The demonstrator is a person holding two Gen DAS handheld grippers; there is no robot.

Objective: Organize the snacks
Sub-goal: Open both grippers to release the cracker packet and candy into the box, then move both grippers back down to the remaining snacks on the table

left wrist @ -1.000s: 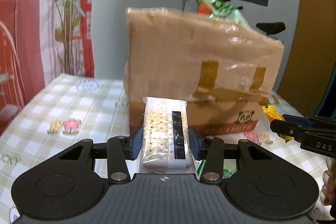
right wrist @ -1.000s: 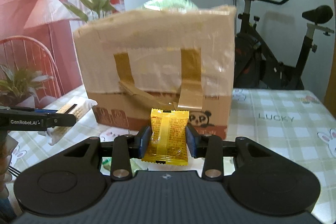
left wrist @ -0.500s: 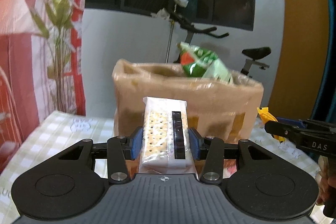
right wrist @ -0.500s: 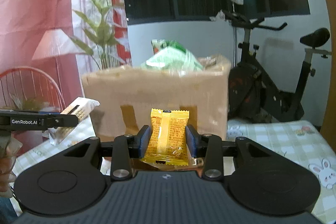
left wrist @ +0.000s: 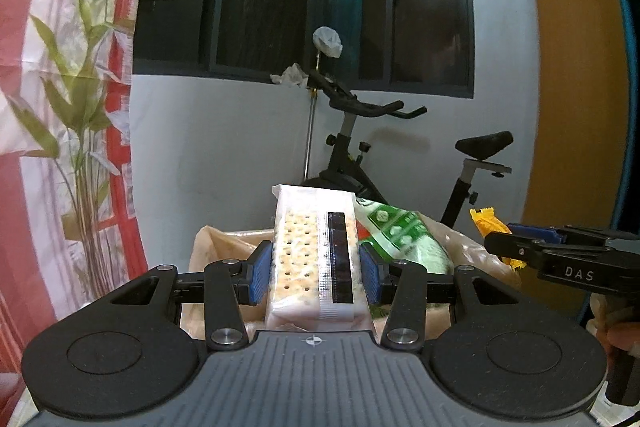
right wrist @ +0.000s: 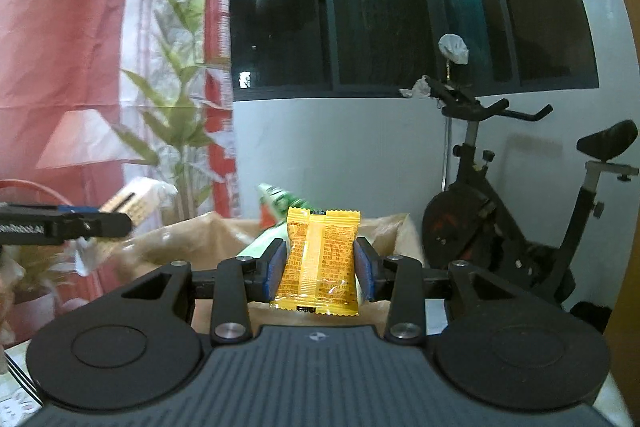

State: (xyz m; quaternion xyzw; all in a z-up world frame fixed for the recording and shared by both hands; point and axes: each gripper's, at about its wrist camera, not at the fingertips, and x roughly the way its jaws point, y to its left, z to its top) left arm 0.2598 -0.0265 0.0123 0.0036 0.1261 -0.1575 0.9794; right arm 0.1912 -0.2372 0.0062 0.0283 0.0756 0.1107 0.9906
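My left gripper [left wrist: 315, 271] is shut on a clear pack of crackers [left wrist: 316, 259], held upright just above the near rim of the open cardboard box [left wrist: 224, 247]. A green snack bag [left wrist: 400, 235] sticks out of that box. My right gripper [right wrist: 320, 267] is shut on a small yellow snack packet [right wrist: 320, 263], also raised above the cardboard box [right wrist: 192, 239], with the green snack bag [right wrist: 276, 203] behind it. In the left wrist view the right gripper [left wrist: 500, 241] shows at the right with its yellow snack packet [left wrist: 486, 223]. The right wrist view has the left gripper [right wrist: 124, 223] with its cracker pack [right wrist: 132, 203] at the left.
A black exercise bike [left wrist: 360, 147] stands behind the box against a pale wall below a dark window [left wrist: 340, 7]. The exercise bike [right wrist: 500, 219] fills the right side of the right wrist view. A red and white curtain with printed bamboo [left wrist: 68, 107] hangs at the left.
Both grippers have risen with their snacks from in front of the box's side to above its open rim. The tablecloth has dropped out of view. Both grips are unchanged.
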